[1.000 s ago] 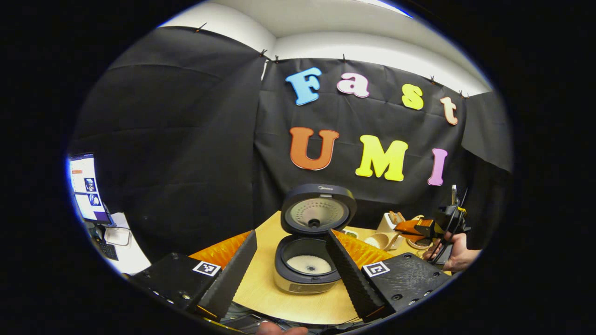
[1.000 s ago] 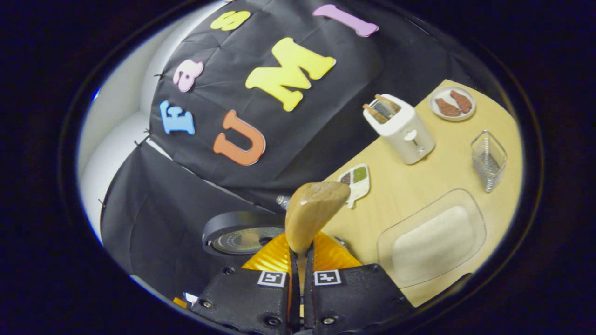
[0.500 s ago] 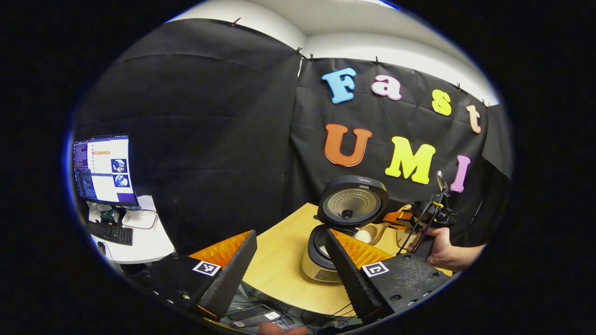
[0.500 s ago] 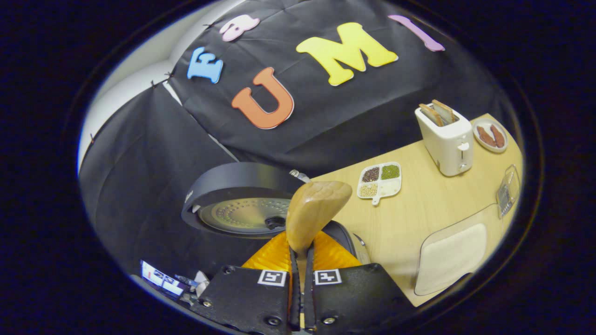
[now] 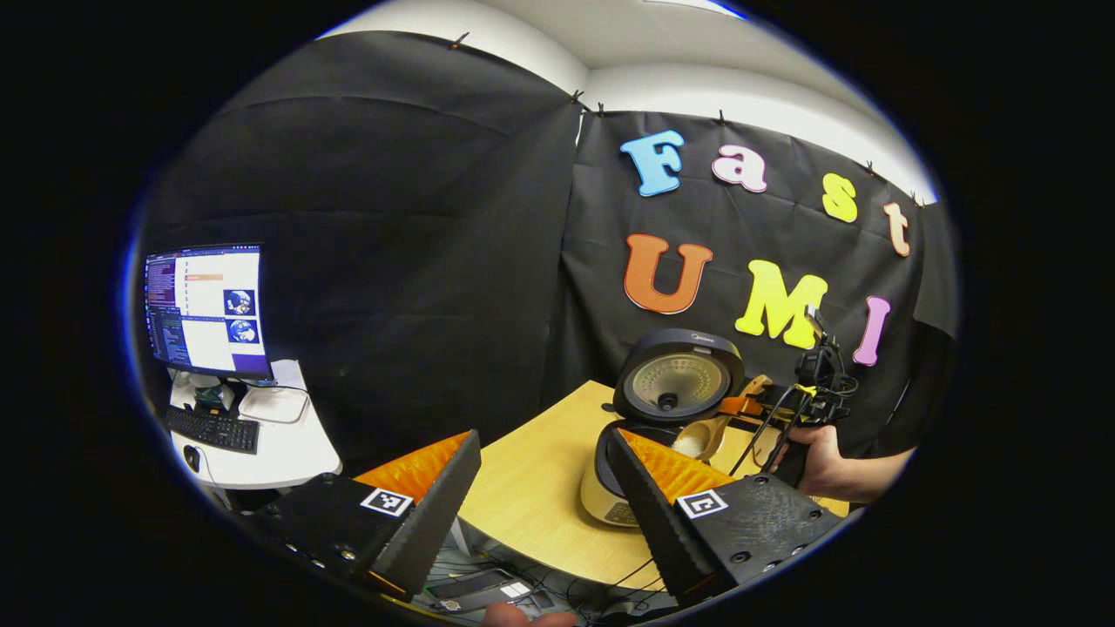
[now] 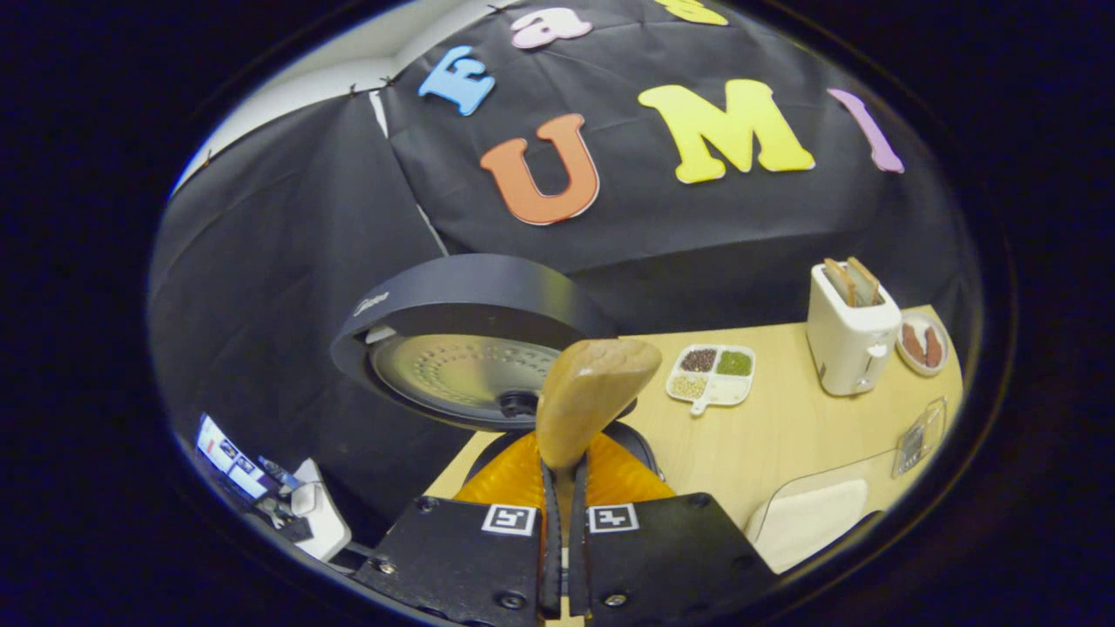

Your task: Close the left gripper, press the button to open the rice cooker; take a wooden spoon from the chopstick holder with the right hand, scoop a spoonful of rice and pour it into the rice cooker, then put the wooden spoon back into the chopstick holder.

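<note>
left tool (image 5: 540, 496) agape | right tool (image 6: 562, 488) pinches wooden spoon (image 6: 588, 396), seemingly over rice cooker (image 5: 666, 392)

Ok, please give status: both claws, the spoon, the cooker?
Left claw open, holding nothing. Right claw shut on light wooden spoon, rice in its bowl, beside the open dark round rice cooker. Nothing blocking.

My round dark rice cooker (image 5: 640, 453) stands on the pale wooden table (image 5: 531, 488), its lid (image 6: 462, 348) raised upright. My light wooden spoon (image 6: 588, 396), carrying white rice (image 5: 691, 444), hovers tilted just above the cooker's open pot.
</note>
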